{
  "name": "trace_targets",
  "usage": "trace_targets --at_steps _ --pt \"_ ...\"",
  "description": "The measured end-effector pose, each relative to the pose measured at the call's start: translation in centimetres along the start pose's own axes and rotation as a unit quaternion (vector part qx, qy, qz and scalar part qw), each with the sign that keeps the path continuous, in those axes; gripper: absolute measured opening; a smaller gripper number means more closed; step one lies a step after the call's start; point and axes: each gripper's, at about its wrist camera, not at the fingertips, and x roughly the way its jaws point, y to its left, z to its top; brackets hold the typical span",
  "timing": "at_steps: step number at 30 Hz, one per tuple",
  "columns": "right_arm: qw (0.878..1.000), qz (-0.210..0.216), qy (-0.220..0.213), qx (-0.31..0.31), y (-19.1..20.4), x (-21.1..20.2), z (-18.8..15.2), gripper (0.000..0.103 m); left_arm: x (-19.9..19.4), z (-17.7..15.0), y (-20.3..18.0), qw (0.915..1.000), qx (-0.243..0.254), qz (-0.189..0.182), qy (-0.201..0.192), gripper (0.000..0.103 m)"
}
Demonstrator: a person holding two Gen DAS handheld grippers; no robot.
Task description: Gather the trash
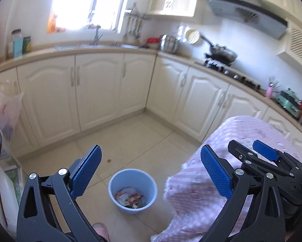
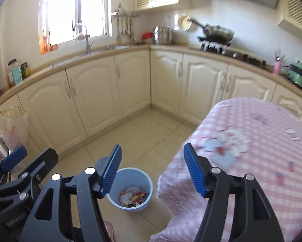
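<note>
cream cabinets, wok on stove, pink checked tablecloth.

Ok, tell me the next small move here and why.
Probably swing the right gripper toward the pink checked tablecloth, where small wrappers lie. Both grippers, the left gripper too, are open with nothing between the fingers, and the blue bin on the floor already holds trash.

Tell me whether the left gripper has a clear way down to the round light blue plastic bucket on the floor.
Probably yes. The left gripper is open and empty, and the round light blue plastic bucket stands uncovered on bare tile below it. The table's pink checked cloth hangs close beside the bucket but does not cover it.
</note>
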Motion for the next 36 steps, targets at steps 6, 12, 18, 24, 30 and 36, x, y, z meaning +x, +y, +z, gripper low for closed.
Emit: trace_targets --at_steps 6,12,18,24,30,36 --pt "0.998 -0.031 -0.05 0.015 -3.0 -7.7 -0.1 0.067 -4.7 0.2 -3.6 0.998 0.034 -0.04 -0.036 0.095" --pt "0.994 -0.051 -0.093 0.034 -5.3 -14.0 -1.2 0.07 -9.7 0.2 -6.6 0.9931 0.061 -0.07 -0.072 0.095" --pt "0.988 -0.06 -0.134 0.047 -7.2 -19.6 -2.2 0.072 -14.1 0.0 -8.2 0.9879 0.078 -0.085 -0.103 0.095" --pt "0.983 -0.063 -0.166 0.049 -7.9 -23.5 -2.9 0.074 -17.1 0.2 -8.9 0.984 0.089 -0.084 -0.129 0.096" --pt "0.978 -0.064 -0.192 0.056 -8.7 -26.1 -3.1 0.075 -19.1 0.0 -9.7 0.9801 0.095 -0.09 -0.149 0.096" --pt "0.975 -0.067 -0.203 0.059 -9.1 -27.3 -3.5 0.076 -19.7 -0.3 -9.9 0.9781 0.102 -0.092 -0.157 0.096"
